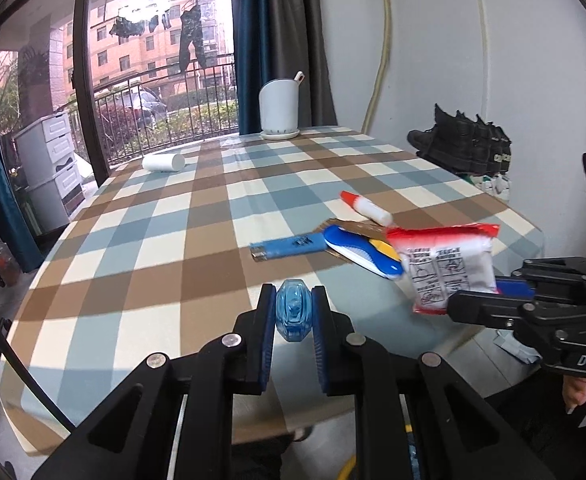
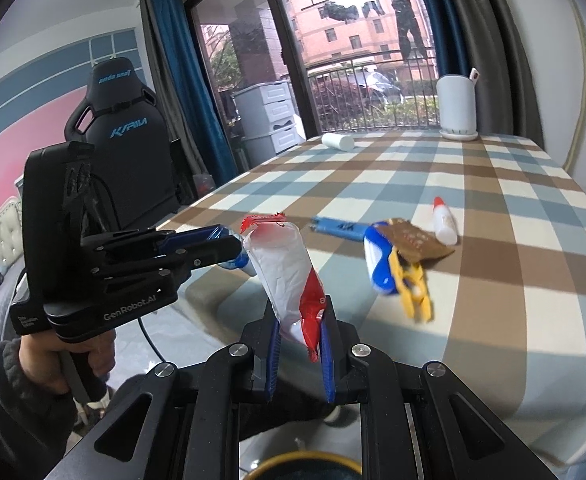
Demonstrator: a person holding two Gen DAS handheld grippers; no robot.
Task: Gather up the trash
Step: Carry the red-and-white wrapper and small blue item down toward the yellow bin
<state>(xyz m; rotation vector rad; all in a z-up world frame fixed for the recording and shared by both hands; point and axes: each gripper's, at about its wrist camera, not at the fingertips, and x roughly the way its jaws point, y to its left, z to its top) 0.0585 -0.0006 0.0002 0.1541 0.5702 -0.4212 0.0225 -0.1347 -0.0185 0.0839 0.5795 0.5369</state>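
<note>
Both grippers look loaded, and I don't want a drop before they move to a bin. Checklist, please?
1. Left gripper shut on blue bottle: ok.
2. Right gripper shut on wrapper: ok, though only its lower end is pinched.
3. Both loads lifted off the table: ok.
4. Grippers apart: ok.
5. Bin in view: not ok; only a yellow rim below.
6. Table cleared: not ok, lighter remains.

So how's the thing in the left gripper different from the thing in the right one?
The left gripper pinches a small, rigid, clear blue plastic piece; the right gripper pinches a larger, crumpled red and white wrapper by one end. The piece sits between the pads; the wrapper sticks out well beyond. Both are held off the table.
</note>
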